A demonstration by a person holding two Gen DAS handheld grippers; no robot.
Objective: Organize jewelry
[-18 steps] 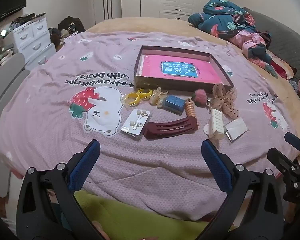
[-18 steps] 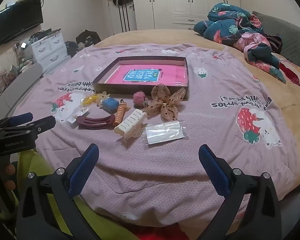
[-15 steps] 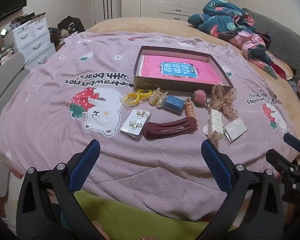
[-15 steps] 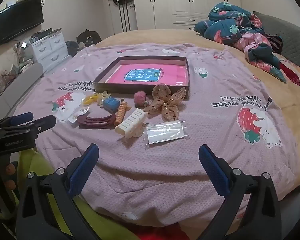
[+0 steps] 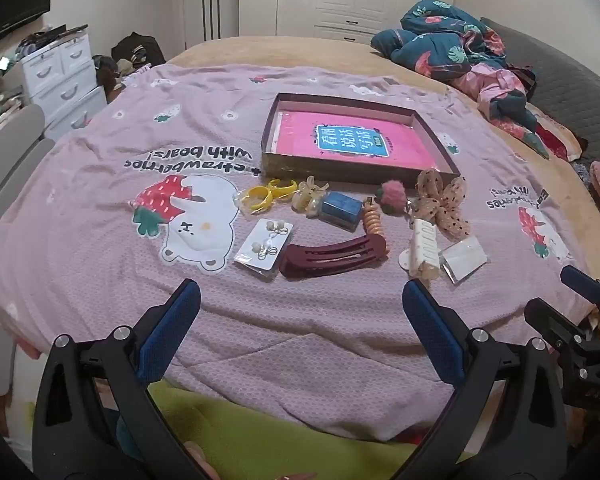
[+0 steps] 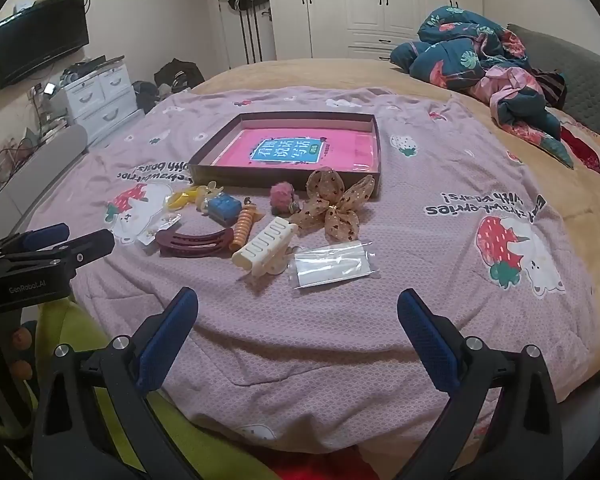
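- Your left tongs (image 5: pixel 300 304) and right tongs (image 6: pixel 298 308) hover spread and empty, short of the box (image 5: pixel 436 136).
- Hair clips, possibly earrings, lie just before it.

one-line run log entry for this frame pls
phase: pre-grasp | left gripper: open, empty | right gripper: open, empty | hair accessories: loose on bedspread | box: no accessories inside

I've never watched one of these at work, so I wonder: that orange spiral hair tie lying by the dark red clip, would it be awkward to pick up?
The orange spiral hair tie looks like coiled plastic, so it would probably stretch and flex rather than stay stiff. It seems light for its size. Its round coils might roll or slip sideways on the soft bedspread if nudged against the dark red clip.
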